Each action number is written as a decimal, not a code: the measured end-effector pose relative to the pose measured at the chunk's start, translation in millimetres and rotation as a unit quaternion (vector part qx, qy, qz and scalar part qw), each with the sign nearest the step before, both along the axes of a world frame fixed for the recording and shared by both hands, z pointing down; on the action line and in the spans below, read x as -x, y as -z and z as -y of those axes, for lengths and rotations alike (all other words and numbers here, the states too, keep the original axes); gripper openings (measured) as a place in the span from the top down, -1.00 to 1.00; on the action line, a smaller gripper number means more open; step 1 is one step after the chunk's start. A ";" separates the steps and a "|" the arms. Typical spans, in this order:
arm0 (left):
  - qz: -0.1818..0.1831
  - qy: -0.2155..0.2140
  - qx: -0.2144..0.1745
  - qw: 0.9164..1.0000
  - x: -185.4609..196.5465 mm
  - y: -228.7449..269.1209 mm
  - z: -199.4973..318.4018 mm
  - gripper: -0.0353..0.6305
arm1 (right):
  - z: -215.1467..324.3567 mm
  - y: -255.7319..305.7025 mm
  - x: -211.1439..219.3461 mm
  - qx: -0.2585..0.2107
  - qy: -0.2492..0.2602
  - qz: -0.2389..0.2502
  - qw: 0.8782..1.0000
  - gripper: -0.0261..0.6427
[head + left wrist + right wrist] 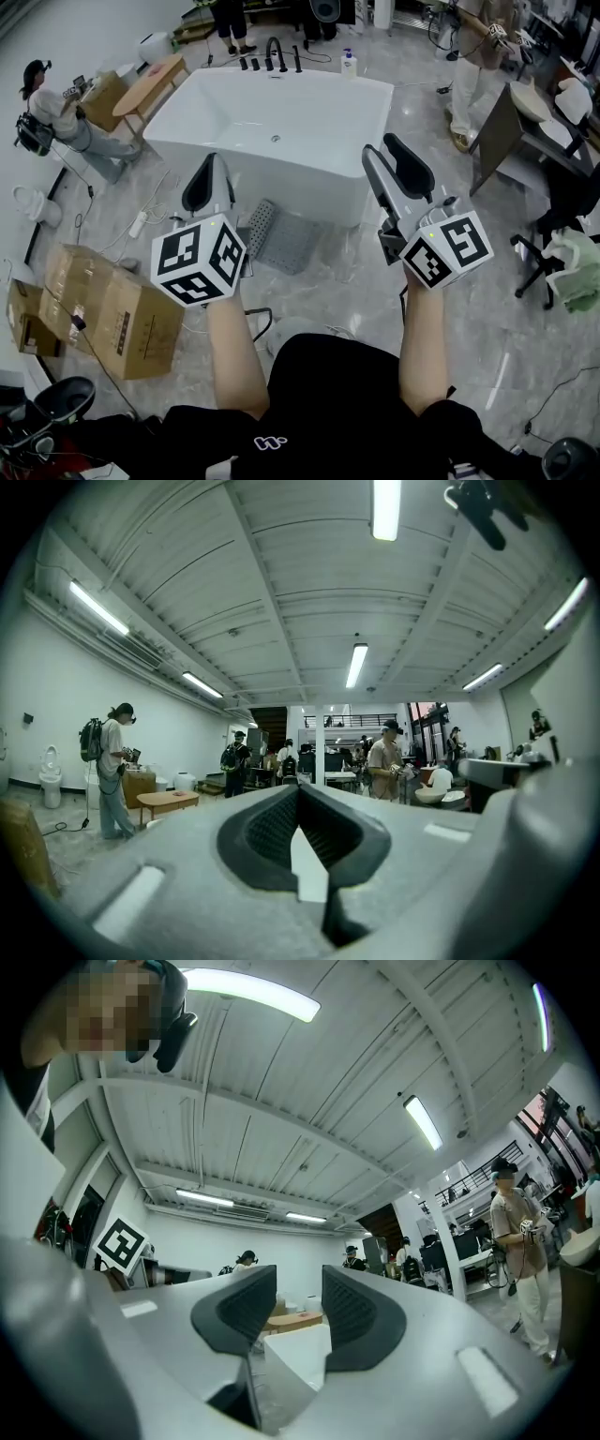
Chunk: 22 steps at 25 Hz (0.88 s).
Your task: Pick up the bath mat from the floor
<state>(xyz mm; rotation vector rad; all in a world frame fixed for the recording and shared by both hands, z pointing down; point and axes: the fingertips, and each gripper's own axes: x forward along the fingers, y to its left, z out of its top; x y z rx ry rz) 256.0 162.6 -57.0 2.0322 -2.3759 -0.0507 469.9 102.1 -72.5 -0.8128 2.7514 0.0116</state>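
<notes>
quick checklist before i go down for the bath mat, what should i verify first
1. Bath mat located, on the floor against the bathtub: ok.
2. Left gripper jaws apart for a grasp: not ok, they are together with nothing in them.
3. Right gripper jaws apart and empty: ok.
4. Grippers pointed at the mat: not ok, both gripper views look across the room and up at the ceiling.
5. Mat edge free to pinch: cannot tell, its near left side is hidden behind the left gripper.
</notes>
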 end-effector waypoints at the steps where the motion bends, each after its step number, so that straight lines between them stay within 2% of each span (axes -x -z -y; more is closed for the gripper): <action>1: -0.003 0.001 0.001 1.000 5.4 -2.8 1.8 0.89 | 2.4 -2.2 4.2 0.002 0.000 -0.002 1.000 0.50; 6: -0.015 0.005 0.010 1.000 44.9 -13.7 12.6 0.89 | 18.1 -9.8 41.3 0.016 0.002 -0.004 1.000 0.51; 16: -0.033 0.027 0.026 0.999 161.6 -22.6 34.3 0.89 | 46.5 -25.5 159.4 0.034 0.002 -0.029 0.999 0.56; 22: -0.046 0.013 0.036 0.998 216.7 -35.5 51.1 0.89 | 55.1 -35.8 217.7 0.045 -0.004 -0.045 0.998 0.56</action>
